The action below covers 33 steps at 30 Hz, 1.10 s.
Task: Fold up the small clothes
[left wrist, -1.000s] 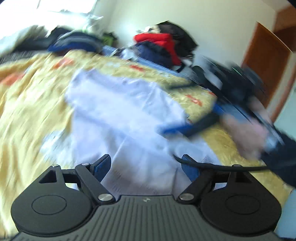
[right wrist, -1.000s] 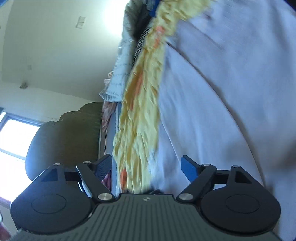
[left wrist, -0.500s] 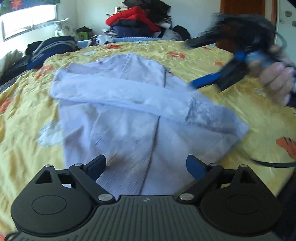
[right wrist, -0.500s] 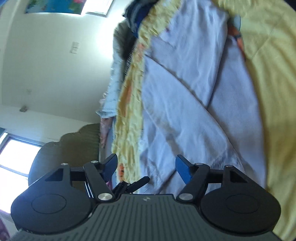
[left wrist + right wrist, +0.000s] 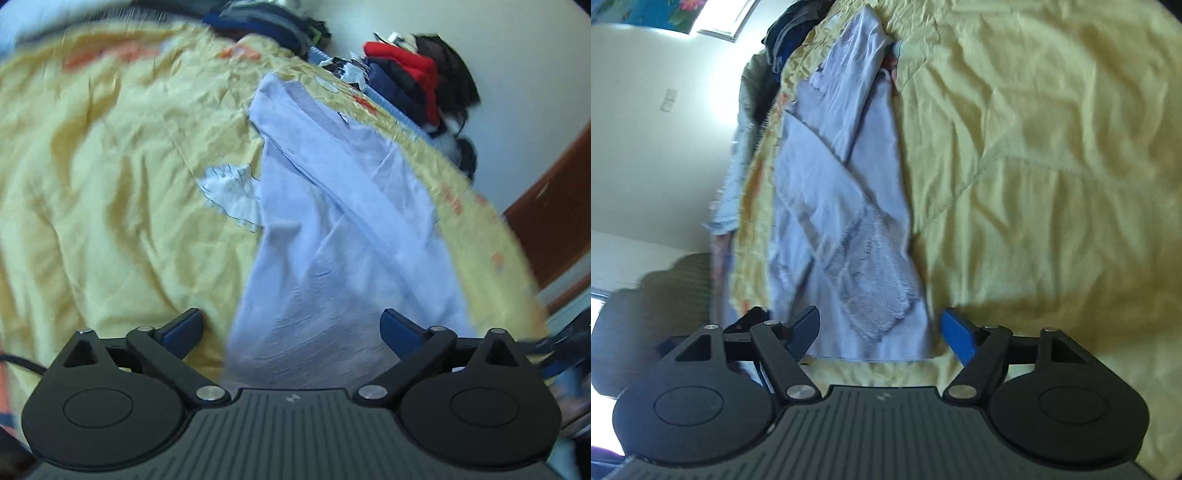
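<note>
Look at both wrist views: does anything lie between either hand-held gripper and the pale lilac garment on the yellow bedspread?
Nothing visible does. The pale lilac garment lies half-folded on the yellow bedspread. The left hand-held gripper and right hand-held gripper both stand open directly over its near edge, holding nothing; the left's jaws have just been opening. The clothes pile sits far behind.

Pale lilac cloth garment [image 5: 332, 206], softly creased, lies on a wrinkled, faintly glossy yellow cloth bedspread [image 5: 110, 177].
</note>
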Tool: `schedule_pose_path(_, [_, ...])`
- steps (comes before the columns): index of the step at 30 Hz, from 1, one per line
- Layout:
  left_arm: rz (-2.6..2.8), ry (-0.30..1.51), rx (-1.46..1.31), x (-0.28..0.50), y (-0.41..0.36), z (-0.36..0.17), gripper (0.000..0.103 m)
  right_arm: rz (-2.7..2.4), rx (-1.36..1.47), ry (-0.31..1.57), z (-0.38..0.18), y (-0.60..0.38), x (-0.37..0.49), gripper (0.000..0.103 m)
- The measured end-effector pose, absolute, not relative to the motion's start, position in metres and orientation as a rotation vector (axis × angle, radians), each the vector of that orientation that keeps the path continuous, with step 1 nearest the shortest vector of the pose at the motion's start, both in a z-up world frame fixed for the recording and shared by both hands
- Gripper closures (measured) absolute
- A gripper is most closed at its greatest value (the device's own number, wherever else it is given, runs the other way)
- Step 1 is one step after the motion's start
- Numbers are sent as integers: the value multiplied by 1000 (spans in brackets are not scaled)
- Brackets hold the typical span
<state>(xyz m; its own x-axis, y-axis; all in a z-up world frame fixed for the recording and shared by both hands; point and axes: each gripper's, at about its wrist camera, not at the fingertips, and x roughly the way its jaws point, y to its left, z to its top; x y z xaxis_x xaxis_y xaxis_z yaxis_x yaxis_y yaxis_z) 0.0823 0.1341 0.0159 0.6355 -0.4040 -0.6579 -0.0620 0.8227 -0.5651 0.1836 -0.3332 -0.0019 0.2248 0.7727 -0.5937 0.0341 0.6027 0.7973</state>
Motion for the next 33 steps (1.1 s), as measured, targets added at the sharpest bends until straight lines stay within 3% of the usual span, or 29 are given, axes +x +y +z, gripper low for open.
schedule_pose_path(6, [-322,981,-1111,97,167,-10,0,632,1053,1338,-25,-339,202,28])
schedule_pose_path(11, [-280,1018,-1132,103,165,-9,1,672,993,1370,-21,-326,215,28])
schedule_pose_path(16, [-242,1086,-986,116,152,1,30,674,953,1378,-18,-317,220,27])
schedule_pose_path(20, [-228,1129,-920,122,150,7,38,643,994,1385,-24,-325,219,42])
schedule_pose_path(25, [-219,1133,-924,125,153,8,61,616,1060,1405,-36,-333,215,59])
schedule_pose_path(33, [-313,1151,-934,146,151,0,61,637,1138,1396,-42,-329,217,60])
